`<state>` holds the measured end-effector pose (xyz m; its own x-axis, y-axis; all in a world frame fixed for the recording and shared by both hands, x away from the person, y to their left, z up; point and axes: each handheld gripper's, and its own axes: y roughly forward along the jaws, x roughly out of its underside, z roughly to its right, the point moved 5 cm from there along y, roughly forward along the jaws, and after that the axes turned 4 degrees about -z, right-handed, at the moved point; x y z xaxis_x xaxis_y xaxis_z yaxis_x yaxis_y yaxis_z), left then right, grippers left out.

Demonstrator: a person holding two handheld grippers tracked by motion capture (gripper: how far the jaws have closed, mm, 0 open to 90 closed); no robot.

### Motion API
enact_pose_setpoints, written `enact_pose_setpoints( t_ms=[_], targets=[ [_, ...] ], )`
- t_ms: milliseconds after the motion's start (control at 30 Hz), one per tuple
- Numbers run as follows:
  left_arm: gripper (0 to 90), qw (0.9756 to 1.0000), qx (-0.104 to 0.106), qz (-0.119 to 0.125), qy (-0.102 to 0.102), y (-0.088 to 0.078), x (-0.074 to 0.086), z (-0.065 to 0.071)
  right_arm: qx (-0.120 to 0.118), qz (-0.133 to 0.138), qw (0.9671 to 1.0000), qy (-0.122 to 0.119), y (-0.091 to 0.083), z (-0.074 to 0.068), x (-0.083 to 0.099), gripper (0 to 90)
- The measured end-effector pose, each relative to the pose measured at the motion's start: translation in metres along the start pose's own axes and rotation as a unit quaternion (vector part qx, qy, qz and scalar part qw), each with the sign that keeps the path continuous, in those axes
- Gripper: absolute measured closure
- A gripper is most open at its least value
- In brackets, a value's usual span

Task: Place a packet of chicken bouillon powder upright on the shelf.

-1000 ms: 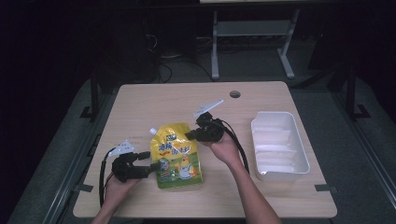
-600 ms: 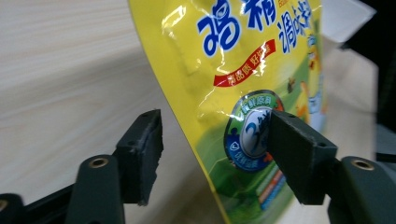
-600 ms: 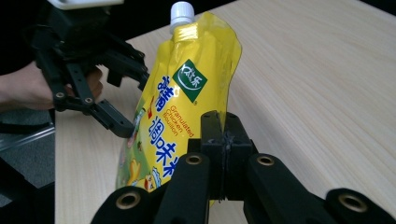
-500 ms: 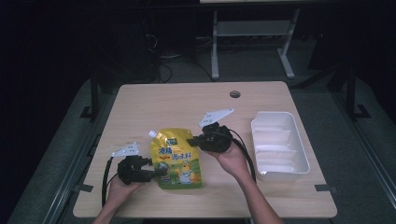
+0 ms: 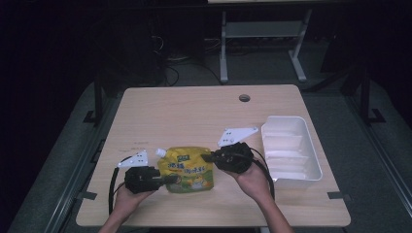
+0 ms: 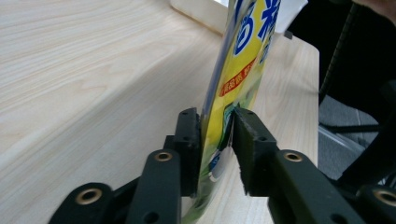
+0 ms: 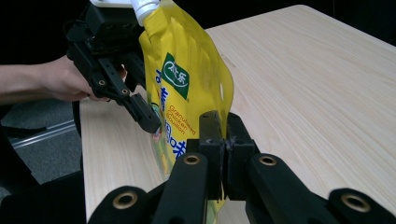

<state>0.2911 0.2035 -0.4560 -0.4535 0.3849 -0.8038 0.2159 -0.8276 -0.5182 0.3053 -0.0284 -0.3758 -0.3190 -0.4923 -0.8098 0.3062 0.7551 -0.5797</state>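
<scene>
A yellow spouted pouch [image 5: 190,171] with a white cap [image 5: 159,152] hangs between the two grippers, just above the front of the table. My left gripper [image 5: 171,178] comes in from the left. In the left gripper view its jaws [image 6: 217,126] press on both sides of the pouch's [image 6: 243,60] lower edge. From the right, my right gripper [image 5: 206,158] holds the other side. The right gripper view shows the jaws [image 7: 225,128] pinched tight on the thin side seam of the pouch [image 7: 187,79], with the left gripper [image 7: 149,119] beyond it.
A white rectangular tray [image 5: 311,145] sits at the table's right side, close to my right hand. A round cable hole [image 5: 244,97] lies near the far edge. The light wooden tabletop [image 5: 184,116] stretches bare behind the pouch.
The left gripper had drawn away to the left of the pouch and has now come back onto its lower left edge. The right gripper and pouch shifted slightly toward the front.
</scene>
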Motion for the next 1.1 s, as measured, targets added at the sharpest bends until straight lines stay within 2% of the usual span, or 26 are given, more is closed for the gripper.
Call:
enact_pose_setpoints(
  t_ms=[167, 233, 267, 333, 367, 400, 433, 467, 533, 567, 633, 733, 867, 1100],
  targets=[
    [73.3, 0.9999, -0.002, -0.005, 0.014, 0.001, -0.001, 0.004, 0.001, 0.011, 0.9999, -0.001, -0.004, -0.003, 0.006, 86.8],
    [73.5, 0.9999, 0.003, -0.006, 0.015, 0.002, 0.0, 0.005, -0.015, 0.027, 0.9995, 0.012, -0.006, -0.003, 0.01, 85.1],
    [74.0, 0.9997, 0.005, -0.007, 0.024, 0.002, -0.001, 0.007, -0.022, 0.028, 0.9992, 0.02, -0.007, -0.002, 0.013, 83.3],
    [74.2, 0.9996, 0.004, -0.009, 0.028, 0.002, -0.001, 0.008, -0.022, 0.026, 0.9992, 0.019, -0.008, -0.002, 0.014, 82.4],
    [74.4, 0.9994, 0.004, -0.01, 0.032, 0.002, -0.001, 0.008, -0.03, 0.026, 0.9989, 0.023, -0.008, -0.001, 0.015, 77.5],
    [74.5, 0.9994, 0.004, -0.01, 0.032, 0.002, -0.001, 0.008, -0.03, 0.026, 0.9989, 0.023, -0.008, -0.001, 0.015, 77.5],
    [74.7, 0.9994, 0.004, -0.01, 0.033, 0.002, -0.001, 0.009, -0.036, 0.028, 0.9985, 0.031, -0.008, -0.002, 0.016, 68.9],
    [74.7, 0.9994, 0.004, -0.01, 0.033, 0.002, -0.001, 0.009, -0.036, 0.028, 0.9985, 0.031, -0.008, -0.002, 0.016, 68.9],
    [75.0, 0.9993, 0.004, -0.01, 0.036, 0.002, -0.001, 0.009, -0.049, 0.034, 0.9972, 0.045, -0.006, -0.003, 0.018, 60.5],
    [75.0, 0.9992, 0.005, -0.01, 0.038, 0.003, -0.001, 0.01, -0.049, 0.034, 0.9972, 0.045, -0.006, -0.003, 0.018, 60.5],
    [75.1, 0.999, 0.004, -0.011, 0.043, 0.003, -0.001, 0.012, -0.048, 0.022, 0.9977, 0.043, -0.004, -0.002, 0.02, 58.6],
    [75.5, 0.9985, 0.004, -0.014, 0.052, 0.004, -0.001, 0.014, -0.053, 0.026, 0.9971, 0.049, -0.002, -0.001, 0.021, 56.2],
    [75.7, 0.998, 0.005, -0.016, 0.06, 0.005, -0.001, 0.017, -0.04, 0.013, 0.9982, 0.043, 0.005, 0.0, 0.027, 48.4],
    [75.7, 0.998, 0.003, -0.015, 0.061, 0.005, -0.001, 0.018, -0.061, 0.0, 0.997, 0.049, 0.015, 0.0, 0.031, 38.0]
  ],
)
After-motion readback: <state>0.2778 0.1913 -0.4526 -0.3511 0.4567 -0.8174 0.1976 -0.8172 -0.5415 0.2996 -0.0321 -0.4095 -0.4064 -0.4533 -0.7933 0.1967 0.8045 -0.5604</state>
